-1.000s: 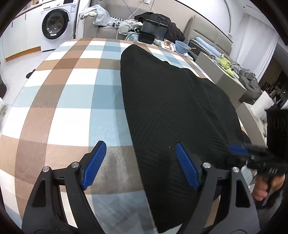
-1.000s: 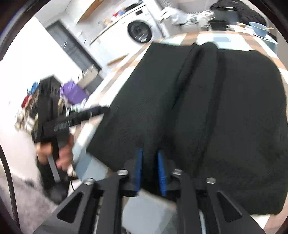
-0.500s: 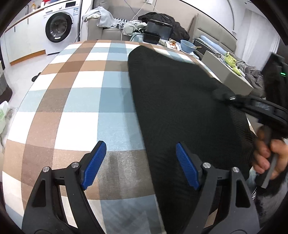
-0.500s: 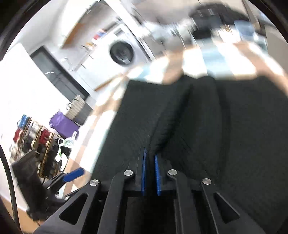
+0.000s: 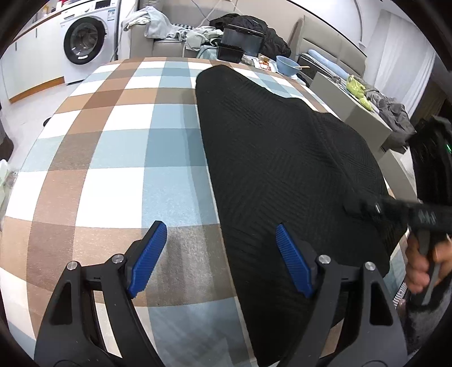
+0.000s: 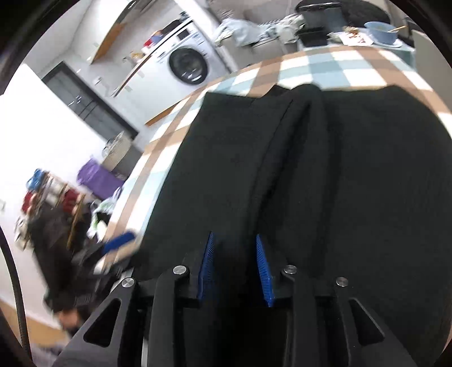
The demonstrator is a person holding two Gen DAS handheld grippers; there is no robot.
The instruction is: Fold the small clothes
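A black knit garment [image 5: 276, 158] lies flat on the checked tablecloth [image 5: 118, 158], along its right half. My left gripper [image 5: 223, 259] is open and empty, low over the near edge, its right finger above the garment's left border. My right gripper [image 6: 236, 265] stands partly open over a raised fold [image 6: 285, 169] of the same garment [image 6: 367, 197], with cloth between its blue pads [image 6: 261, 262]. The right gripper also shows in the left wrist view [image 5: 364, 210], resting on the garment's right side.
At the table's far end stand a black box [image 5: 240, 46], a blue bowl [image 5: 286, 65] and a sofa with loose clothes [image 5: 158, 25]. A washing machine [image 5: 84, 45] stands at the far left. A grey side table [image 5: 364, 113] is to the right.
My right gripper was shut on the garment's fold and lifted it; its fingers have now opened and the fold has come down onto the garment. The left gripper has hardly moved.
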